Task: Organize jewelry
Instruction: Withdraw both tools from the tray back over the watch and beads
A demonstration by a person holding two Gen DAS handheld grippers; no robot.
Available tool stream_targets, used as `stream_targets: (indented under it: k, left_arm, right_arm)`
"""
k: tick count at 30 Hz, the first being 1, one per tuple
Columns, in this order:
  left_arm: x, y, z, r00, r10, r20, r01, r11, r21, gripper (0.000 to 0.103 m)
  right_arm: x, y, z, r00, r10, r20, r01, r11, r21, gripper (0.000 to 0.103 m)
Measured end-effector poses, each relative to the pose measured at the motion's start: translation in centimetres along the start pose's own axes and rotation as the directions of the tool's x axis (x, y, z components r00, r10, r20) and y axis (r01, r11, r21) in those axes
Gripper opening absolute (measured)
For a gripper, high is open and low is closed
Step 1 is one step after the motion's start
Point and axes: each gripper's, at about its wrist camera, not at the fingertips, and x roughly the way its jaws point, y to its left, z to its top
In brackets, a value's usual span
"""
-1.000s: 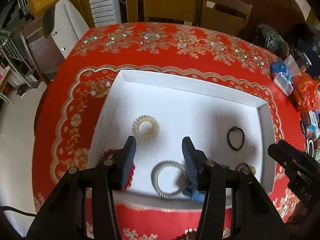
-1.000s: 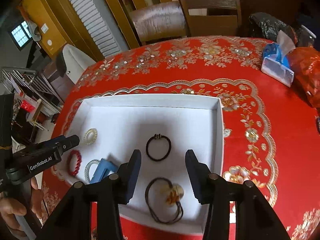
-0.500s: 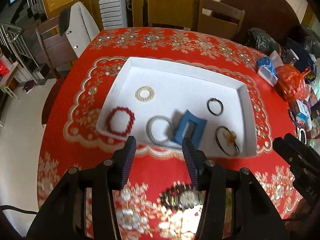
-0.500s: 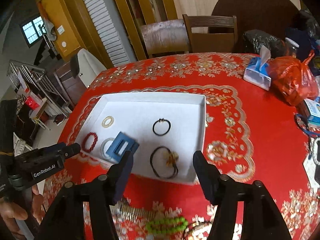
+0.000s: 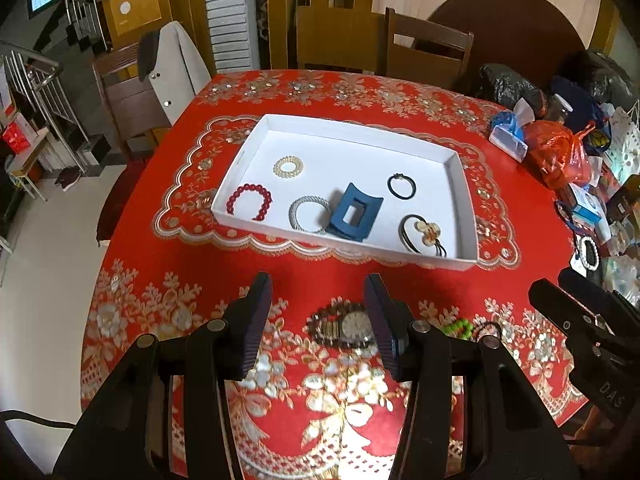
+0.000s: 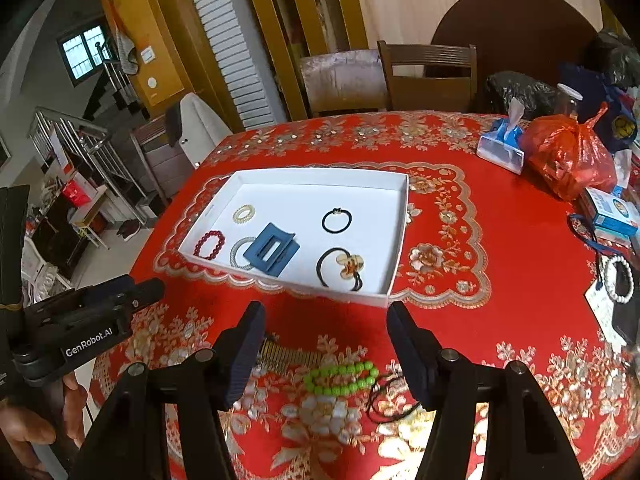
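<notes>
A: In the middle of the red cloth: a shallow white tray (image 5: 460, 184), card-like, rectangular, low walls.

B: Inside it?

A: At the near edge, a blue claw clip (image 5: 354, 213), matte plastic, boxy with a rectangular cut-out, partly overlapping a silvery ribbed bangle (image 5: 307, 212) on its left. Further left, a red bead bracelet (image 5: 249, 201), glossy round beads. Beyond that, a pale coiled hair ring (image 5: 288, 167). On the right, a thin black hair tie (image 5: 401, 186), and nearer, a black tie with an amber flower (image 5: 425, 231).

B: Outside the tray?

A: Near side, on the cloth: a wristwatch (image 5: 347, 325) with a metal link band, a green bead bracelet (image 6: 341, 377), a gold-toothed comb (image 6: 289, 355), a loose black cord (image 6: 387, 399).

B: Cloth itself?

A: Shiny tablecloth (image 5: 320, 276), gold floral print, scalloped border round the tray. Far right: an orange plastic bag (image 6: 568, 160), crinkled, beside a blue tissue pack (image 6: 502, 148).

B: Grippers?

A: Left gripper (image 5: 318, 320) parted about halfway, ridged dark pads, nothing held, above the watch. Right gripper (image 6: 326, 354) opening, nothing between the pads, over the green beads.
</notes>
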Motion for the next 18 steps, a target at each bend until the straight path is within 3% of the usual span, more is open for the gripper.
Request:
stream_targets:
  k: [18]
  left_arm:
    - [-4.3, -0.9, -4.0, 0.999, 0.015, 0.048, -0.015, 1.0, -0.007, 0.047]
  right_arm:
    - [-4.2, 1.0, -3.4, 0.999, 0.023, 0.023, -0.021, 0.998, -0.061, 0.062]
